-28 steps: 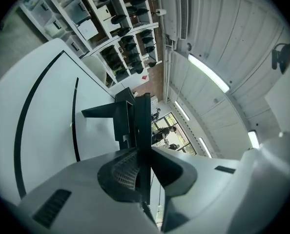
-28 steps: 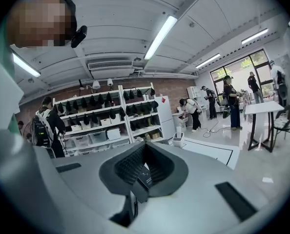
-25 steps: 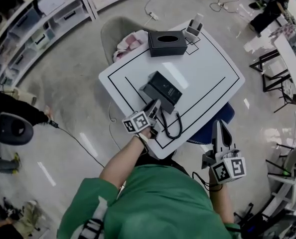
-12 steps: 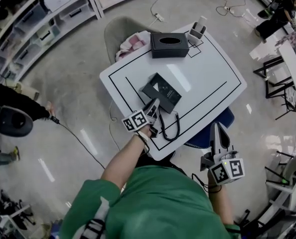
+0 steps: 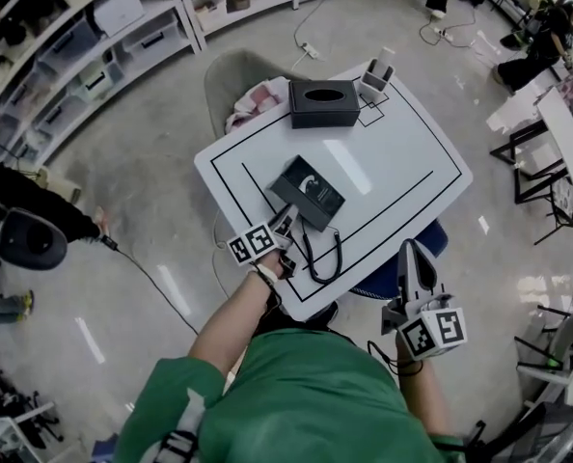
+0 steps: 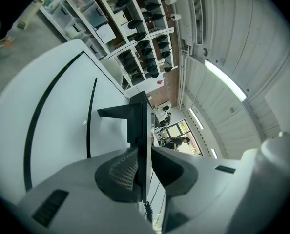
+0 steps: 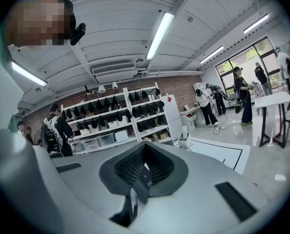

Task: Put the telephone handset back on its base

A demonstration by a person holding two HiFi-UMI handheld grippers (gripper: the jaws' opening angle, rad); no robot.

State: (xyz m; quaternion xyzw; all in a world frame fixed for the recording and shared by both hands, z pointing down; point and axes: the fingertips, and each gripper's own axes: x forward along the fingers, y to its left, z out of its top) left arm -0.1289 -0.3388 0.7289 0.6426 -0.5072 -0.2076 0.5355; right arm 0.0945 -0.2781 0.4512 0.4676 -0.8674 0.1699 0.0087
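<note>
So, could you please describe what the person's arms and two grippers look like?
Both the left gripper and right gripper have pale grey bodies, dark ribbed jaws and a white cube of black square markers. A thin coiled cable sits below the jaws. The person wears a green short-sleeved top.

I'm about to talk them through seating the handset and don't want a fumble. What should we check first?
1. Left gripper holds the handset: ok, jaws shut on its thin black edge.
2. Base lies flat on the table: ok.
3. Handset lined up with the base's cradle: cannot tell.
4. Coiled cord off the base: ok, it loops on the table beside it.
5. Right gripper out of the way: ok, shut, empty, off the table's near edge.
6. Tissue box apart from the base: ok.
</note>
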